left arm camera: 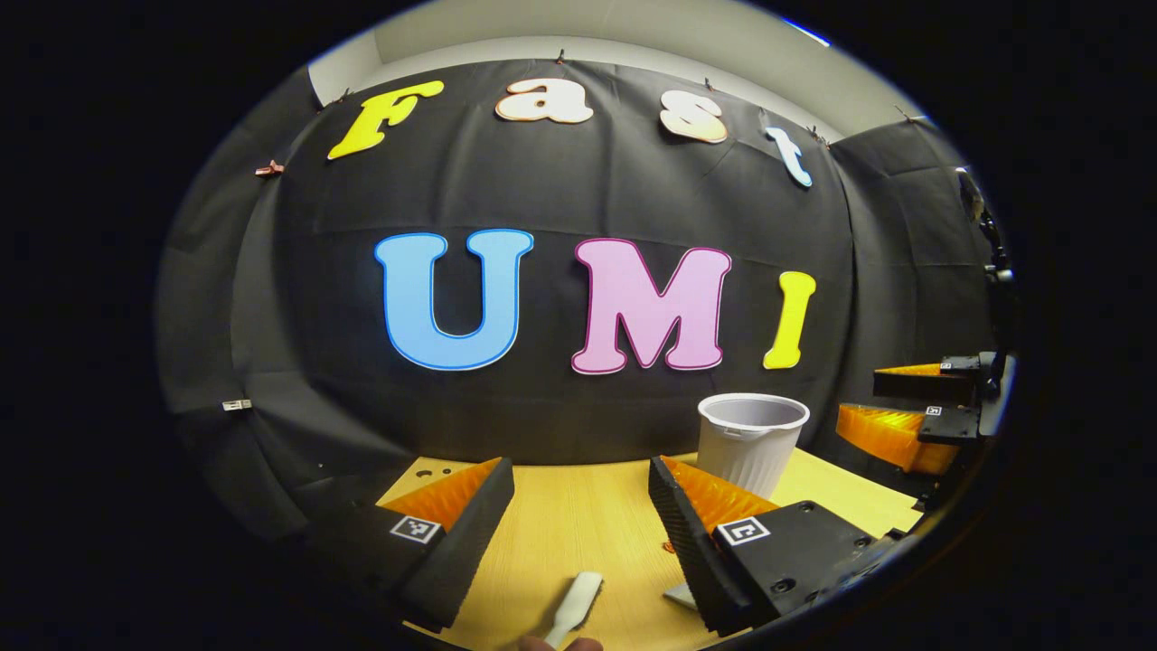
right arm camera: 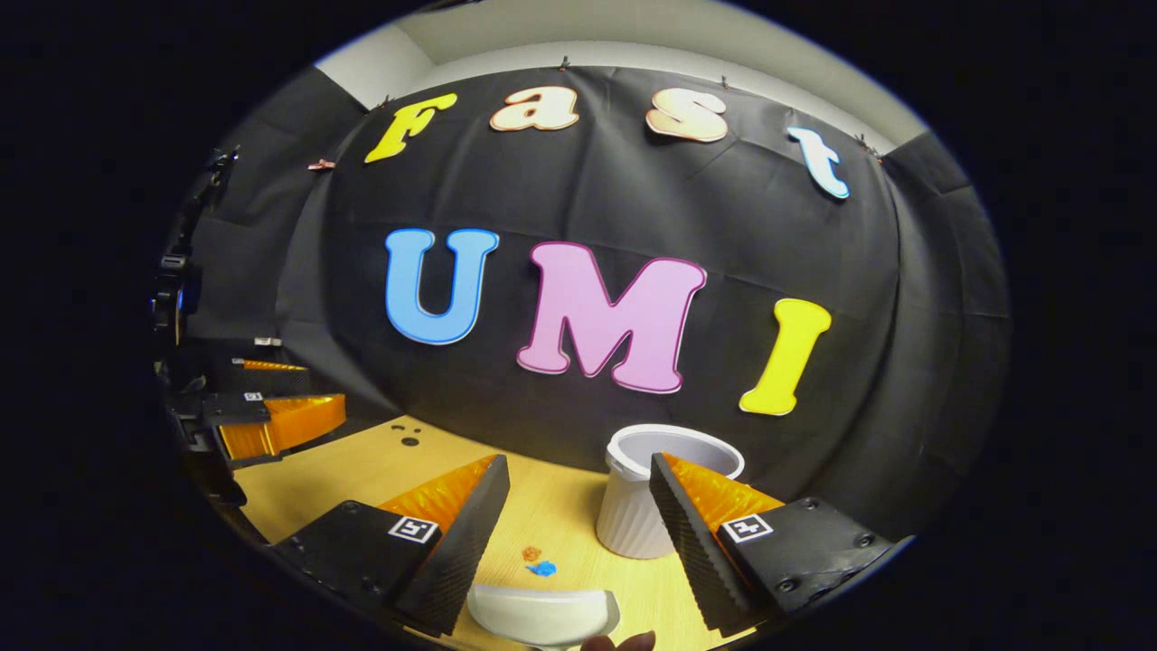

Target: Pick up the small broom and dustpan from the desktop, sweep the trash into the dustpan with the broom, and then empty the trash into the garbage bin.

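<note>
In the left gripper view my left gripper (left arm camera: 578,466) is open above the wooden desktop (left arm camera: 560,515), and a white broom handle (left arm camera: 578,604) lies between and below its fingers, untouched. My right gripper (left arm camera: 859,393) hovers open at the far right. The white ribbed garbage bin (left arm camera: 752,438) stands upright behind my left gripper's right finger. In the right gripper view my right gripper (right arm camera: 578,461) is open over a white curved dustpan (right arm camera: 542,615). Small orange trash (right arm camera: 531,552) and blue trash (right arm camera: 542,569) lie just beyond the dustpan. The garbage bin (right arm camera: 628,511) is right of them, and my left gripper (right arm camera: 325,387) is open at the left.
A fingertip (right arm camera: 619,642) shows at the bottom edge by the dustpan, and another fingertip (left arm camera: 560,644) at the end of the broom handle. Two small dark holes (right arm camera: 409,440) mark the desktop (right arm camera: 362,470) near the black cloth wall close behind it.
</note>
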Demonstrator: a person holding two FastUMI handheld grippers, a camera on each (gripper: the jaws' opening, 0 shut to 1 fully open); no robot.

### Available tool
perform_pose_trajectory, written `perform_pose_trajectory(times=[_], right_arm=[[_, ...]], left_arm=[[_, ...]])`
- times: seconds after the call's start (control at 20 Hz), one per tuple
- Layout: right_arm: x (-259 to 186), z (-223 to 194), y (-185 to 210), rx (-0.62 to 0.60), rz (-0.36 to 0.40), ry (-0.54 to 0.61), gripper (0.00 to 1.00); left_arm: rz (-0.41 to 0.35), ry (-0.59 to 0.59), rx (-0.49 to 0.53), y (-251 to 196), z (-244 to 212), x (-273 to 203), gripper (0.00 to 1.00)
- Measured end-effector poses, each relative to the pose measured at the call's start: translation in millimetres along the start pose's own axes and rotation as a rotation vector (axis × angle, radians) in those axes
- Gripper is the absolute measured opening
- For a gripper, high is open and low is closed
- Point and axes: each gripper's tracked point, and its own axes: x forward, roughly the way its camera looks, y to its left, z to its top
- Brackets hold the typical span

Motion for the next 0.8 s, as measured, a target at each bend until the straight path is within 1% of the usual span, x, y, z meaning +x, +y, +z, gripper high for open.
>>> perform_pose_trajectory(times=[0.1,0.15,0.45,0.6,0.8], right_arm=[[-13,-21,5,0.021,0.057,0.090,0.98],[-20,-34,5,0.026,0.074,0.146,0.98],[-65,-141,13,-0.014,0.162,0.511,0.96],[-82,-191,19,-0.005,0.179,0.679,0.96],[-89,-244,22,0.030,0.189,0.851,0.94]], left_arm=[[0.000,0.005,-0.002,1,-4,-1,0.95],[0.001,0.009,-0.006,2,-4,-1,0.95],[0.008,0.023,-0.010,5,-13,-5,0.95],[0.008,0.015,0.009,3,-13,-9,0.95],[0.006,0.037,0.016,3,-21,-13,0.95]])
